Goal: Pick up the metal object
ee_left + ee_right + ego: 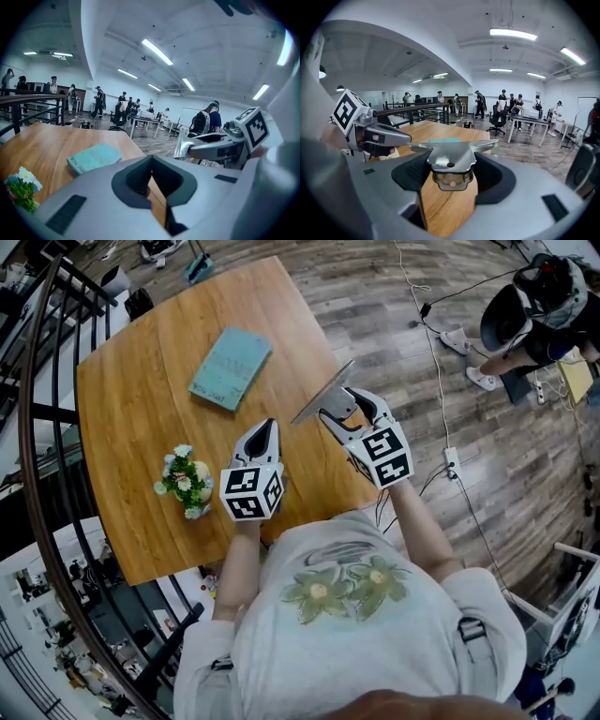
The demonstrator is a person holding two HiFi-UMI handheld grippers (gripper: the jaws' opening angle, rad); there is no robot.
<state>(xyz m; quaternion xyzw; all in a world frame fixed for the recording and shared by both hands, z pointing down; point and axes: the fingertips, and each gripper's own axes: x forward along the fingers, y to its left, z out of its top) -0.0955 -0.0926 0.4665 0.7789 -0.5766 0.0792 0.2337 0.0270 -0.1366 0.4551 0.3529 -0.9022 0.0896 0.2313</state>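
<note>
Your right gripper has its jaws clamped on the metal object. The object's flat blade sticks out past the jaw tips, in the air over the right edge of the table. Your left gripper hangs over the table just beside it, jaws pressed together on nothing.
</note>
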